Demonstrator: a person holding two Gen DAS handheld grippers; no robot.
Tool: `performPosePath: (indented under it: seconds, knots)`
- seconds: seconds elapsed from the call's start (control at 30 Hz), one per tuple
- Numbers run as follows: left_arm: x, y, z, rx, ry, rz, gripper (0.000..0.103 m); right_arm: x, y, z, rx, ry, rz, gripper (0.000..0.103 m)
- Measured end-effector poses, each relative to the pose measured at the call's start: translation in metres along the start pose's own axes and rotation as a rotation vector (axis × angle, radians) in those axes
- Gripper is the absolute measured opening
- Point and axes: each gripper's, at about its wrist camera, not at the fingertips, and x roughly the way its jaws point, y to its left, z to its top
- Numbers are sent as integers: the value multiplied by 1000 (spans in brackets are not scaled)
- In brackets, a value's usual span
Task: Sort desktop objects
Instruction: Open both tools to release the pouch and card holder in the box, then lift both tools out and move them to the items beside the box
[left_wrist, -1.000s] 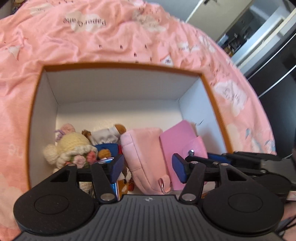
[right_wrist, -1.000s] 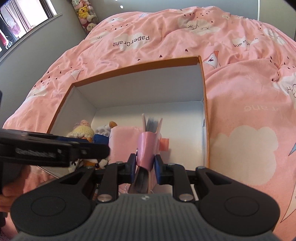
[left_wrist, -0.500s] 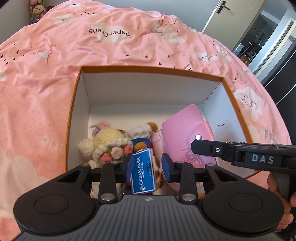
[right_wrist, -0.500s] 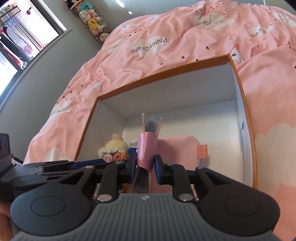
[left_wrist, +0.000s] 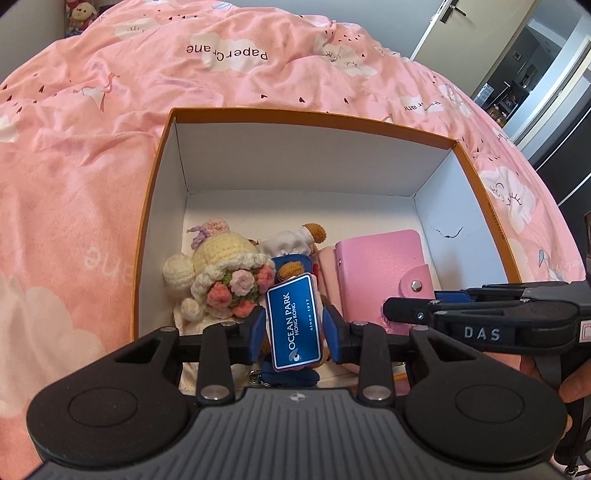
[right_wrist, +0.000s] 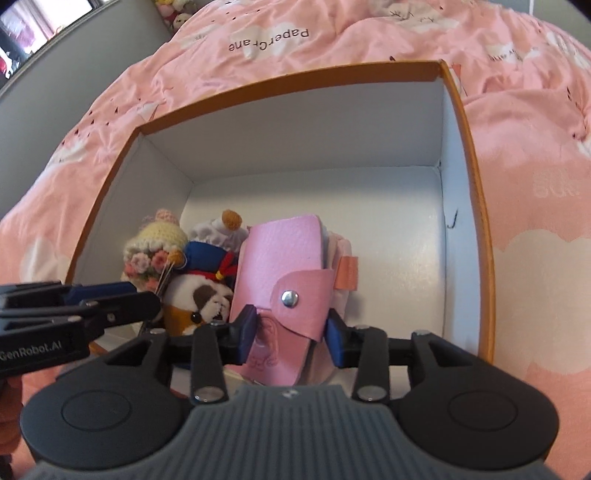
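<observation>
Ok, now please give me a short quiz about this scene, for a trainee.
1. True or false: the wallet lies on the bedcover, outside the box.
2. What shows between the jaws of the left gripper? A) doll B) blue tag C) wallet
3. What fastens the flap of the wallet?
Key: 1 false, it is inside the box. 2 B, it belongs to the plush. 3 a metal snap.

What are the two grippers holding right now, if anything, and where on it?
The left gripper has the blue Ocean Park tag of the plush toy between its pads, by its side edges. The right gripper has just opened; the pink snap-button card holder sits loose between its fingers.
</observation>
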Motion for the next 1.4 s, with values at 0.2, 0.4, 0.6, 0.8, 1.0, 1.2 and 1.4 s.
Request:
performPosePath:
  seconds: [0.2, 0.4, 0.6, 0.8, 1.0, 1.2, 1.4]
  knots:
    - [-2, -2, -1, 5, -3, 3, 38, 6, 2, 4, 18, 28, 44, 38]
    - [-5, -5, -6, 15, -13, 0, 38, 7, 12, -2, -55, -9, -112, 59]
    - [-12, -10, -11, 49, -85, 15, 38, -8, 33, -19, -139, -145, -254, 59]
    - [-22, -17, -17, 64, -168, 41, 38, -35, 47, -43, -133, -322, -330, 61]
    - [-47, -30, -27, 73, -286, 89, 38, -66, 66, -70, -132, -462, -357, 63]
    - [-78, -39, -44, 86, -346, 158, 39, -92, 81, -98, -156, -553, -373, 70]
    - [-94, -42, -74, 115, -334, 205, 46, -104, 85, -129, -162, -563, -343, 70]
